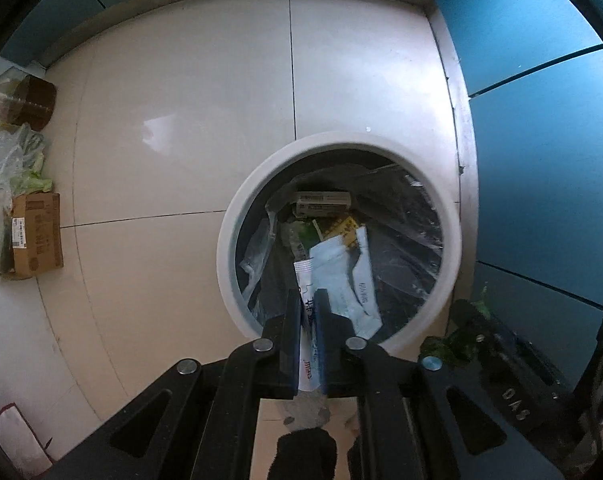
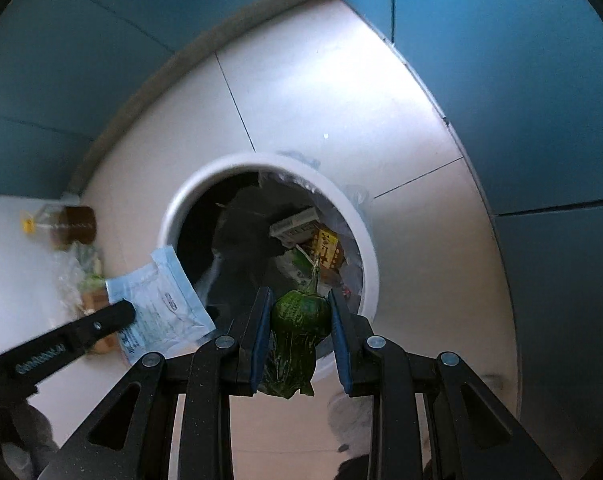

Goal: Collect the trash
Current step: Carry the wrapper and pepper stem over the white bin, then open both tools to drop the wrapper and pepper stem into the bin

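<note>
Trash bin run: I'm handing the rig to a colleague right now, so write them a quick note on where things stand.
Left claw: shut on a white-and-blue plastic pouch, held over the white trash bin.
Right claw: shut on a crumpled green wrapper, at the bin's near rim.
Done: a small carton, a yellow packet and other wrappers lie in the bin's liner.
Left: release both pieces into the bin, then fetch the cardboard box, clear plastic bags and brown bottle from the floor.

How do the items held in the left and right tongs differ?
The left tongs pinch a flat, pale blue-white packet; the right tongs hold a crumpled, bulging green wrapper. The packet bears print; the wrapper looks plain. Both are held over the white bin.
</note>
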The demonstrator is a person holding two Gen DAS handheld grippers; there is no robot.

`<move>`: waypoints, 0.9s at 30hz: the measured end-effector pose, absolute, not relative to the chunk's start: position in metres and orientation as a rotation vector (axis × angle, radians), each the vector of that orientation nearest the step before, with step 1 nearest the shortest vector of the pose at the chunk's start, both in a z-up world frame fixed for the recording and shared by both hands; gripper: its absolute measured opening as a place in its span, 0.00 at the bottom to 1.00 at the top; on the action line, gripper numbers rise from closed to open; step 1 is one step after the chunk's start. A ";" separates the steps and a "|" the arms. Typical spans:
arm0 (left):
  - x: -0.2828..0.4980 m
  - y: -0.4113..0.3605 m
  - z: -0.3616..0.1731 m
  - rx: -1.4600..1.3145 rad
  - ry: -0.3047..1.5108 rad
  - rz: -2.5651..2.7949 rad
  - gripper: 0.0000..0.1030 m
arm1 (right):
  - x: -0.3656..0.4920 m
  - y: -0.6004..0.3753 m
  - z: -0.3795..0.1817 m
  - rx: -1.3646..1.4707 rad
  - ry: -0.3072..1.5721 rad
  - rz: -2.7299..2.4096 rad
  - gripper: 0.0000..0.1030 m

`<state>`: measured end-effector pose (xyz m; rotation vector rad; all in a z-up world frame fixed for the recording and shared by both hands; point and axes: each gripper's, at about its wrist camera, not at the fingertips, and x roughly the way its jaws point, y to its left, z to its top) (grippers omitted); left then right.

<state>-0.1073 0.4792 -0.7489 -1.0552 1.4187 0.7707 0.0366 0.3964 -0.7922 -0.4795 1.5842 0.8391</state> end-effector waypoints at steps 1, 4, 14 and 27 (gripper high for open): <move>-0.108 0.478 -0.753 -1.051 1.429 0.764 0.08 | 0.035 0.399 -0.801 -0.492 1.590 0.834 0.30; -0.107 0.478 -0.757 -1.042 1.441 0.773 0.18 | 0.026 0.399 -0.819 -0.531 1.631 0.824 0.38; -0.132 0.475 -0.684 -0.898 1.404 0.931 1.00 | 0.011 0.387 -0.760 -0.666 1.523 0.853 0.99; -0.165 0.421 -0.500 -0.795 1.320 1.075 1.00 | -0.009 0.358 -0.557 -0.708 1.373 0.927 1.00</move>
